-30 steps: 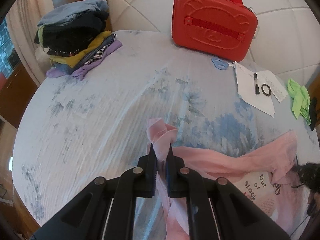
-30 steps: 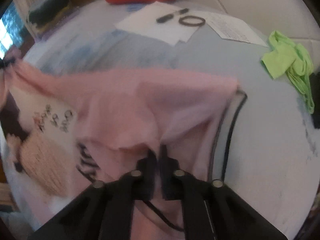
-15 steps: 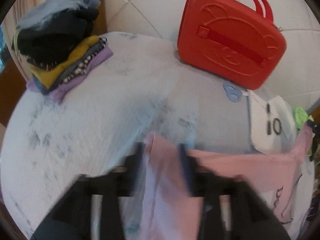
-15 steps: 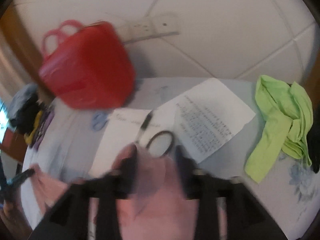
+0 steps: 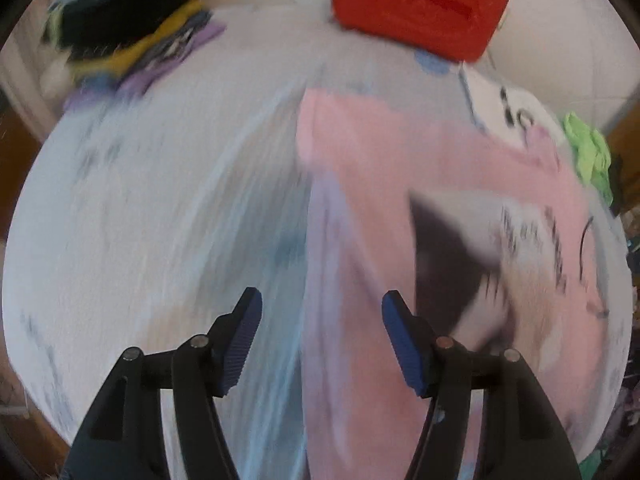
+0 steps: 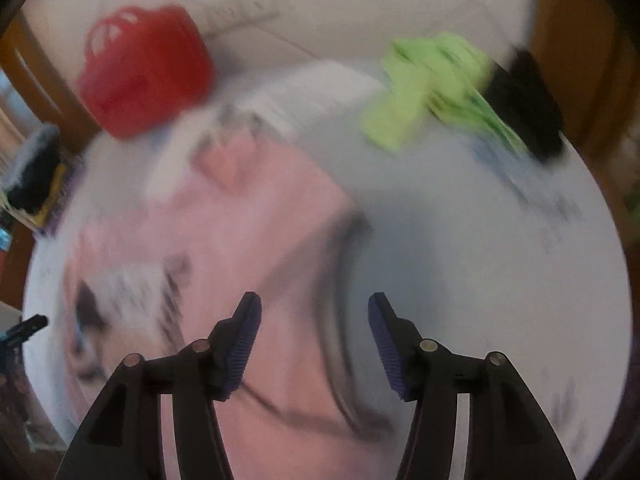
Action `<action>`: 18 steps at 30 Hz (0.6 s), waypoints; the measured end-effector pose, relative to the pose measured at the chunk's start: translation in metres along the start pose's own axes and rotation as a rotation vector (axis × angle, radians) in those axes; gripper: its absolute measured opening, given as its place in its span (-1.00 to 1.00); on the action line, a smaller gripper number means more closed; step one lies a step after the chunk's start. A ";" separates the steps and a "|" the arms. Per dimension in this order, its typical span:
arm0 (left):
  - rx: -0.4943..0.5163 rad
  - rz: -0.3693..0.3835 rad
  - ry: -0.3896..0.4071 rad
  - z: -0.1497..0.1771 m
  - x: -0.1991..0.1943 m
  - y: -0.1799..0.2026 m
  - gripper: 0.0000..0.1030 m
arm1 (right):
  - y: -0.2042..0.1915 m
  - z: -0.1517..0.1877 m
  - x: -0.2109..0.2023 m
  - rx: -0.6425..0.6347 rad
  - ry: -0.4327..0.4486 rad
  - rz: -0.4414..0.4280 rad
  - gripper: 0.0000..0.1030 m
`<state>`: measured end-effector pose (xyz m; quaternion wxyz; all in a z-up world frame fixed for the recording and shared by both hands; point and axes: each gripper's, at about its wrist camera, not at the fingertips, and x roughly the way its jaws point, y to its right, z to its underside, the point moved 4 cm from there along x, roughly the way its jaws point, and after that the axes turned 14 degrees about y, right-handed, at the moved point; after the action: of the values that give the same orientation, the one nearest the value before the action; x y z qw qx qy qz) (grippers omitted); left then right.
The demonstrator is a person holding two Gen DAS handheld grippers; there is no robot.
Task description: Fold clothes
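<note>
Ahead of both wide-open, empty tongs, left tongs [image 5: 321, 340] and right tongs [image 6: 314, 338], the pink T-shirt [image 5: 400, 184] lay spread: light, floppy stuff, probably best pinched at a hem or corner.

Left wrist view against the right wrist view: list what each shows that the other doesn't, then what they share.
Only the left wrist view shows the open left gripper and the small blue item below the case. Only the right wrist view shows the open right gripper and the black item beside the green cloth. Both show the pink shirt spread on the table, the red case, the clothes stack and the papers.
</note>
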<state>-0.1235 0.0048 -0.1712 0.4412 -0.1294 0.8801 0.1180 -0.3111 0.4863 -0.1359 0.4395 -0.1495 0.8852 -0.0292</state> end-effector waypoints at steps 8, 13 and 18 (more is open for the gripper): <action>-0.056 0.004 -0.055 0.113 -0.036 0.007 0.20 | 0.043 0.096 -0.055 0.088 -0.058 -0.040 0.18; -0.023 -0.041 -0.019 0.128 -0.036 0.022 0.20 | 0.039 0.138 -0.074 0.067 -0.095 -0.090 0.18; 0.005 -0.079 0.011 0.141 -0.037 0.034 0.22 | 0.027 0.166 -0.086 0.063 -0.106 -0.142 0.20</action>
<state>-0.0084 0.0864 -0.2200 0.4409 -0.1638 0.8771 0.0976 -0.1382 0.5502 -0.1761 0.4869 -0.1993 0.8466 -0.0801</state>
